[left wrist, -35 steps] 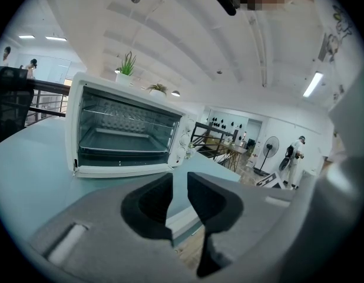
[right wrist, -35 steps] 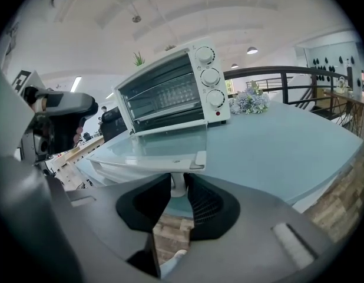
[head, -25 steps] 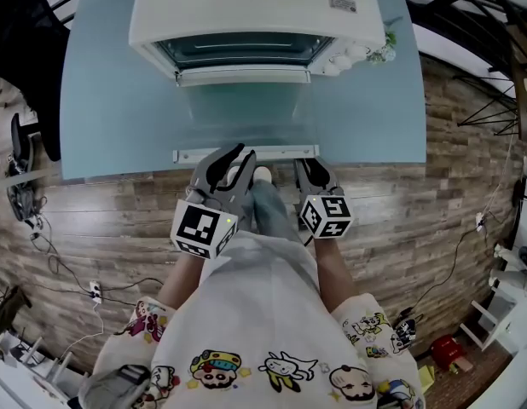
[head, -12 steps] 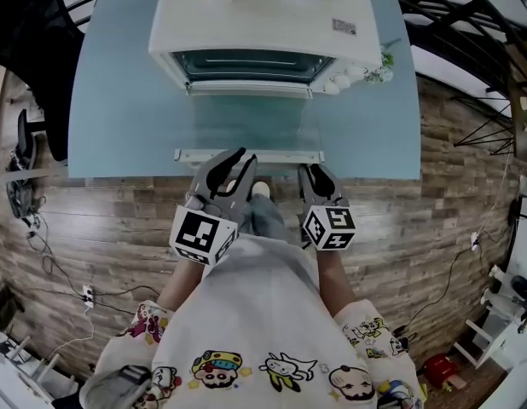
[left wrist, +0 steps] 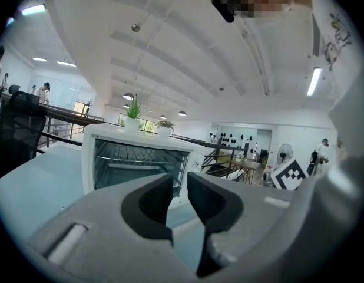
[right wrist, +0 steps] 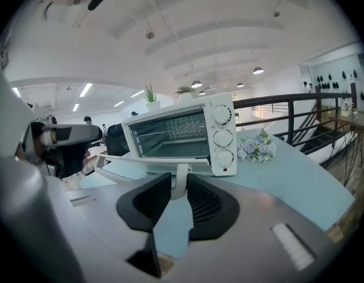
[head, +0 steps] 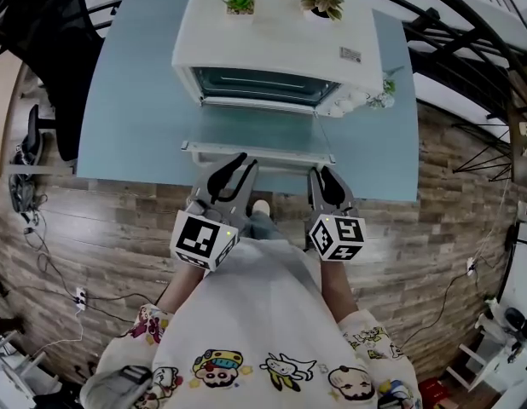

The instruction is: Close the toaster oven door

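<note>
— What's carrying everything in front of you?
— A pale blue table (head: 131, 100), standing on a wood-plank floor (head: 118, 224).
— And what sits directly on it?
— I see a white toaster oven (head: 276, 37) towards the far side, its door folded down over the tabletop. A little bunch of flowers (head: 385, 88) lies just beside its right end.

The toaster oven (head: 276, 45) looks glossy, its door (head: 255, 135) glass, the table (head: 131, 100) smooth matt, the floor (head: 110, 228) wood.

White toaster oven (head: 276, 45) — pale blue table (head: 127, 118).
</note>
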`<state>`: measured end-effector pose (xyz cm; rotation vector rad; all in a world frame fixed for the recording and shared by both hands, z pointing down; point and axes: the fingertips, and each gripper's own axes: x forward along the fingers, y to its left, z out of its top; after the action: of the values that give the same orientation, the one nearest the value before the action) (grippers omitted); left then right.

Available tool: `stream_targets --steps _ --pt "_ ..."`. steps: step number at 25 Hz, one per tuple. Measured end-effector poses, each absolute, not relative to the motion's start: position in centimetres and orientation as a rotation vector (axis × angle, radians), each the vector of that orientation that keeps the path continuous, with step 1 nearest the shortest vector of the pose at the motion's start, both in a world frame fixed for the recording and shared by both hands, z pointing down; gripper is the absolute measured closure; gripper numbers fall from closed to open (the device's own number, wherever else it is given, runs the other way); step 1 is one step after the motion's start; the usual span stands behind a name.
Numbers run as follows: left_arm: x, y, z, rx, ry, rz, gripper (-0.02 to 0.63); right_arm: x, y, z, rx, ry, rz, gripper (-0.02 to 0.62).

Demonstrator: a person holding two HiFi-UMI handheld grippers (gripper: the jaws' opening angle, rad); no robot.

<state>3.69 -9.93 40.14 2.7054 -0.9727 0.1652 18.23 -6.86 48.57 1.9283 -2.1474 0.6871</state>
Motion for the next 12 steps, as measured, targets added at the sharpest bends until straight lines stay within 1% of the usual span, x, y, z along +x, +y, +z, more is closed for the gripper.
stream_targets --steps 12 --pt "2.9 -11.4 38.7 2.697 -1.070 0.124 0.537 19.1 -10.7 44.0 1.907 -2.181 0.546 0.494"
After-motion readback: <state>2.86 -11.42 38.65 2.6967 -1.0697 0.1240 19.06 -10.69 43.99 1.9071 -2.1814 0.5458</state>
